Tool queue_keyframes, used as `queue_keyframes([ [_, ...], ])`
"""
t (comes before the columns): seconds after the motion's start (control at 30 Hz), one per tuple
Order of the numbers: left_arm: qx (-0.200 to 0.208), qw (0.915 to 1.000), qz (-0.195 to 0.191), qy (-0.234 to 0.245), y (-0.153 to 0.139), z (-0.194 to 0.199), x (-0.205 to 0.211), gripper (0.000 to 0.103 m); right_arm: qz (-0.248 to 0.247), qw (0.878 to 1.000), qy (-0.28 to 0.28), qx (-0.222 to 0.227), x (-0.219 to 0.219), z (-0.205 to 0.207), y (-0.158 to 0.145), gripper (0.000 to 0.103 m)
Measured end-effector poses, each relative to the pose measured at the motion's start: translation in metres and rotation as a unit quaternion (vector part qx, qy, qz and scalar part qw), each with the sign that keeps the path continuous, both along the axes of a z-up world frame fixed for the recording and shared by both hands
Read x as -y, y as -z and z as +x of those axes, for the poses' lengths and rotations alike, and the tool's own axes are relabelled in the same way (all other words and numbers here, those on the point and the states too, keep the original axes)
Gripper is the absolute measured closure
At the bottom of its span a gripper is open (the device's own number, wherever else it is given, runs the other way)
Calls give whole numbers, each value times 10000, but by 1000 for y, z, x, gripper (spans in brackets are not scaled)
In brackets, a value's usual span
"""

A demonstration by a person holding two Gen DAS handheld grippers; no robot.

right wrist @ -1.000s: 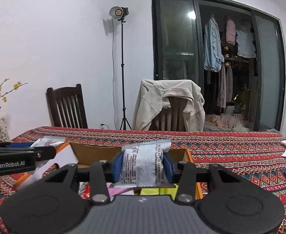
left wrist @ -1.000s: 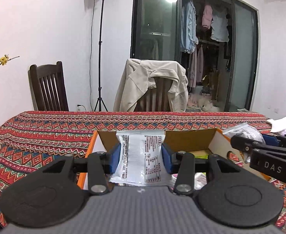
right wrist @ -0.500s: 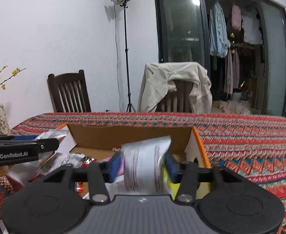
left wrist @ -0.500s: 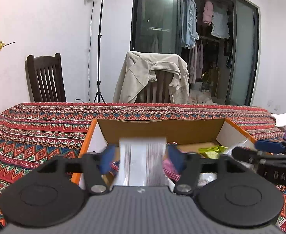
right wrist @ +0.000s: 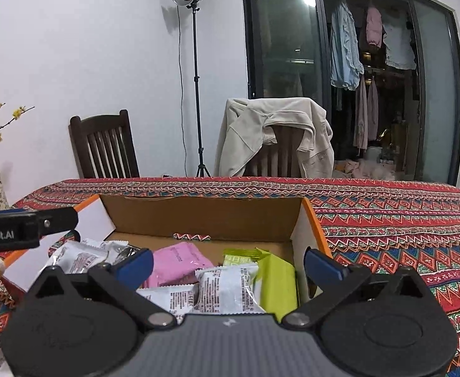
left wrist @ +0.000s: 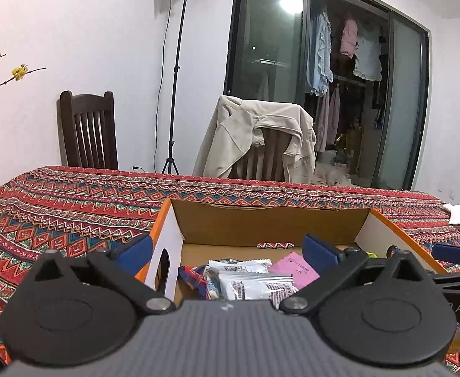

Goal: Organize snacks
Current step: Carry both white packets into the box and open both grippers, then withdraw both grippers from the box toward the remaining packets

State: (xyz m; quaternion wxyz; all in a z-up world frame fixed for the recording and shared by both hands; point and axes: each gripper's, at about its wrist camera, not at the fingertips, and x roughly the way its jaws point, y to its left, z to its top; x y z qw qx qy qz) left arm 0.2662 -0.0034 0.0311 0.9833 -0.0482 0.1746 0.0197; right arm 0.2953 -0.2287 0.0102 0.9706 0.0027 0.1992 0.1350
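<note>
Release step: we see left gripper [left wrist: 226,249] and right gripper [right wrist: 228,260] jaws opening, empty, above the box [right wrist: 203,216] (packets inside); next, we fetch another snack near 3 o'clock.

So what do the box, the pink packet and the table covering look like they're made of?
Box: looks like cardboard, with matte brown inner walls, a raw edge and an orange outside. Pink packet: probably thin plastic film, creased and slightly shiny. Table covering: seemingly woven or printed cloth, matte, with zigzag bands in red; the weave is too fine to see.
</note>
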Motion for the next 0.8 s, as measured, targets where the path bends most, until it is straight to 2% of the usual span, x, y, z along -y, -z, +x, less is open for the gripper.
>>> queue_keyframes([
  [0.17,-64,9998,-208,-11,-12,-3,-1,0,-40,10000,31,61,-2,0,-4,0],
  [0.47,141,9997,-218,-9,-38,-29,-4,0,-78,9992,2,394,0,-27,-35,0],
  [0.8,-14,9998,-216,-34,-29,-71,-14,0,-297,9993,10,237,6,-70,-31,0],
])
